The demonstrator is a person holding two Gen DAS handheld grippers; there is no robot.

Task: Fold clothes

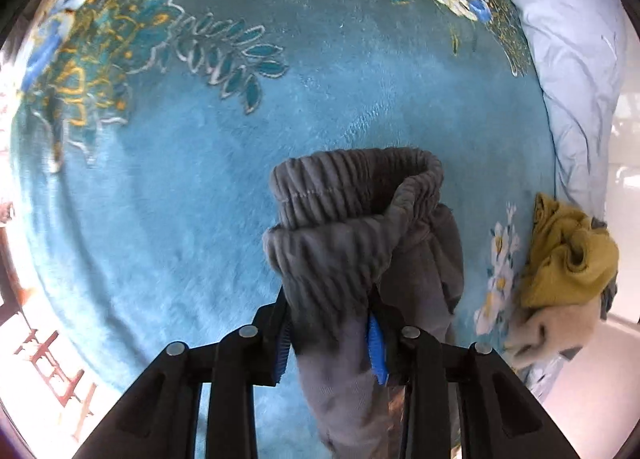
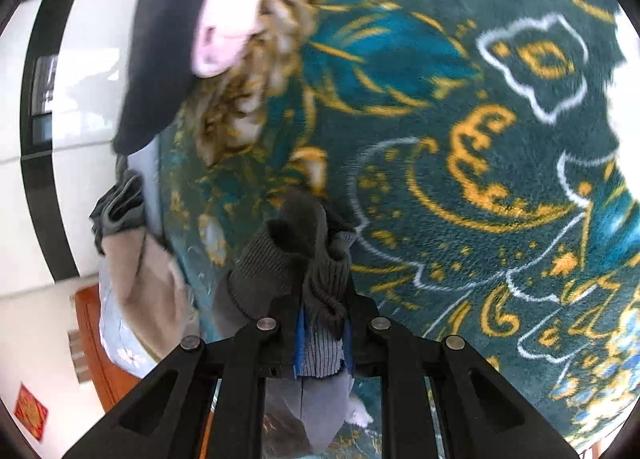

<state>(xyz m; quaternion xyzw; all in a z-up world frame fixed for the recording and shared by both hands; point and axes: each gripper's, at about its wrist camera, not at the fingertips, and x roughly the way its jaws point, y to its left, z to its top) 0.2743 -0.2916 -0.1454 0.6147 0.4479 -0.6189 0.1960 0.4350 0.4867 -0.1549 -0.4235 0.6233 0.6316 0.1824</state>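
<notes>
Grey pants (image 1: 360, 227): bunched, held up off the blanket (image 1: 180, 219) at both ends, one gripper each.

Left gripper (image 1: 330, 343): jaws part-open but clamped on a thick wad of the pants just below the ribbed elastic waistband (image 1: 352, 175). Blue pads (image 1: 374, 343) press into the fabric from both sides. Waistband loop stands ahead of the fingertips, mouth open; the rest of the cloth hangs back under the gripper, toward the camera.

Right gripper (image 2: 322, 339): jaws nearly shut, pinching a ribbed knit cuff (image 2: 288, 263) of the same grey cloth. Cuff bulges out ahead of the tips, smoother fabric trails down behind the jaws. Blue pad edges show at either side of the cloth.

Under both: plush teal blanket with gold and white floral print. Right view is motion-blurred.

Off to the side, well apart from the pants: mustard garment (image 1: 568, 255) heaped on a beige one (image 1: 548, 331) at the blanket edge, next to pale blue floral bedding (image 1: 568, 59). Right view shows the beige piece (image 2: 148, 291) and dark grey cloth (image 2: 118, 207) at the left edge, tiled floor (image 2: 80, 59) beyond. A dark sleeve with a pink cuff (image 2: 224, 35) crosses the top left there.
</notes>
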